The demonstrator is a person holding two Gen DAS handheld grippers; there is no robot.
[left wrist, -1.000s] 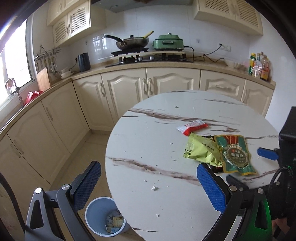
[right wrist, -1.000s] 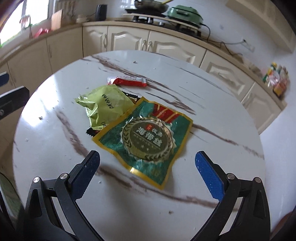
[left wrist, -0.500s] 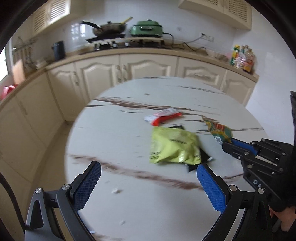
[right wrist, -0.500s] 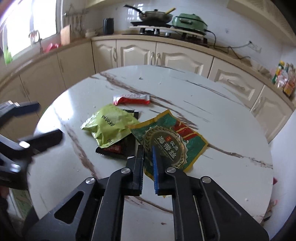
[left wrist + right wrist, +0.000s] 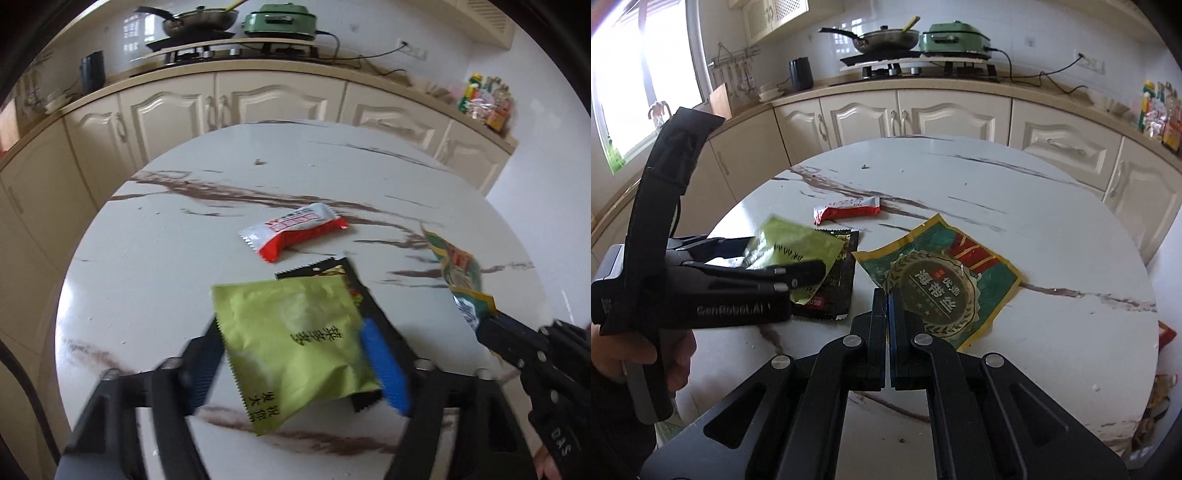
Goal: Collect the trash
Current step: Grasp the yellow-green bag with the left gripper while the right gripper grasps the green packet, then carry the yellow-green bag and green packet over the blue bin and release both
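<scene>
My tabletop (image 5: 155,266) is white marble with brown veins. On it: a lime-green packet (image 5: 295,339) with dark lettering, a red-and-white wrapper (image 5: 293,230), a black sachet (image 5: 836,284), and a dark green pouch (image 5: 945,284) edged gold (medallion centre). My claw pads (image 5: 384,365) are blue.

Daylight pours from the window (image 5: 639,74) at the upper left of the right wrist view, blown out to white and throwing a pale sheen across the marble table (image 5: 1015,206). The room is evenly bright, with soft shadows under the wrappers. Both views bow strongly, cabinets (image 5: 280,107) curving, and black vignette fills the corners. The left wrist view is smeared by motion blur: the left gripper (image 5: 295,369) fingers and the yellow-green packet (image 5: 291,347) look soft. The right wrist view is sharper.
</scene>
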